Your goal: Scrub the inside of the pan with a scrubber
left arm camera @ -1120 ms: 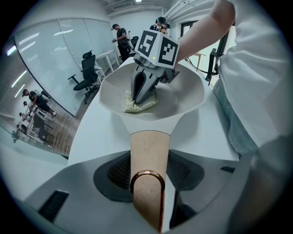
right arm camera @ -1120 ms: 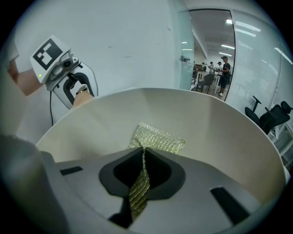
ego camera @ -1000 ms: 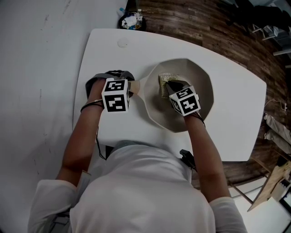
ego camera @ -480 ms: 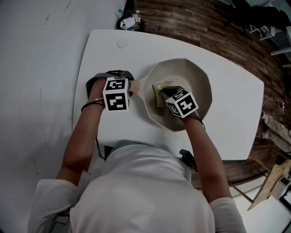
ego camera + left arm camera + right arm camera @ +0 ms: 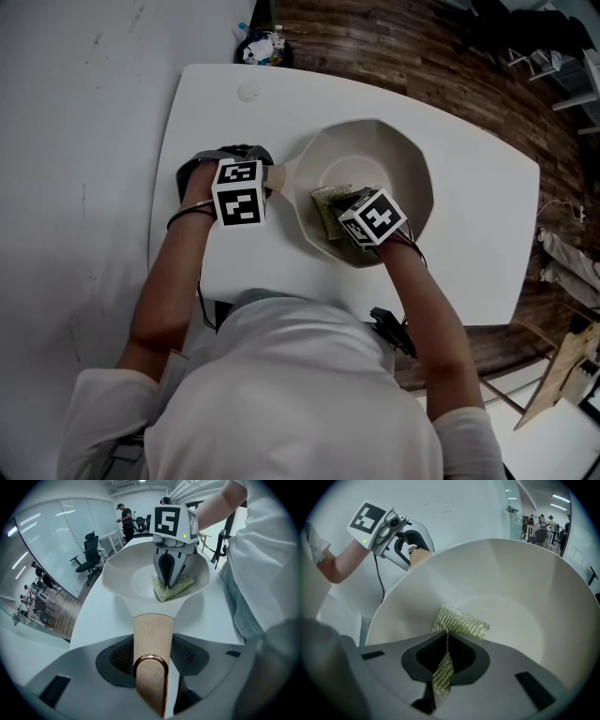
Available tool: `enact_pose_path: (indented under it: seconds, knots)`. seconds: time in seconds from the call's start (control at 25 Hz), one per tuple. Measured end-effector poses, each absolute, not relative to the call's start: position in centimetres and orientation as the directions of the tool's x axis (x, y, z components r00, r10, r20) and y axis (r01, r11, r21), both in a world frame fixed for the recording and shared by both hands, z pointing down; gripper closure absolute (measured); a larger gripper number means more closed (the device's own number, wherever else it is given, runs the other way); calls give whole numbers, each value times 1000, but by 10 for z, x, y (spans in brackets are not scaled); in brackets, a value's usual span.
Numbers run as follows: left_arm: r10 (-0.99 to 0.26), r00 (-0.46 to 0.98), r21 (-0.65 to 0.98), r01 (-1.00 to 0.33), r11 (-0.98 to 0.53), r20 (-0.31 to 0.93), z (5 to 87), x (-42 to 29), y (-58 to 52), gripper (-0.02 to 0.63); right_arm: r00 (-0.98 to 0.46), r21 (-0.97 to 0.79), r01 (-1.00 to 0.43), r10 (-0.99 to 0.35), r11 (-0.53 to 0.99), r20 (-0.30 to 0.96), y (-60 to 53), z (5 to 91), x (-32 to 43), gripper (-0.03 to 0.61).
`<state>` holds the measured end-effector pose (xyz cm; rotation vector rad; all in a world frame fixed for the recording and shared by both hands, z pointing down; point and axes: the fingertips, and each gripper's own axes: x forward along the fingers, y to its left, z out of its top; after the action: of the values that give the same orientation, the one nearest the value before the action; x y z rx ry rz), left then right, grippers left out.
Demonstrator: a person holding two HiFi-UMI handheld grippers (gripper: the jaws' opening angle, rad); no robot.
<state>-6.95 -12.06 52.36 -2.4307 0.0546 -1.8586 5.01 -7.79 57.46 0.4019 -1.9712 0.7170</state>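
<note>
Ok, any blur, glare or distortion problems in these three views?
Head view: even light, sharp, the pan only softly shaded. Left gripper view: strong fisheye, dark corners, the handle soft near the lens. Right gripper view: same fisheye, the scrubber crisp in the pan, blurrier between the jaws.

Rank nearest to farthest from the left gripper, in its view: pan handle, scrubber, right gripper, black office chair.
1. pan handle: clamped in the left gripper, bottom centre.
2. scrubber and right gripper: inside the pan, centre, too close to call.
3. black office chair: upper left, background.
</note>
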Motion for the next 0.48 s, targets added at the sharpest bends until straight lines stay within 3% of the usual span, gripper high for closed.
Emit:
enact_pose_path:
  seconds: [0.48]
  knots:
    - [-76, 258, -84, 20, -996, 963, 524, -69, -119, 403, -356, -310, -559, 115, 769, 927, -48, 578, 85, 552]
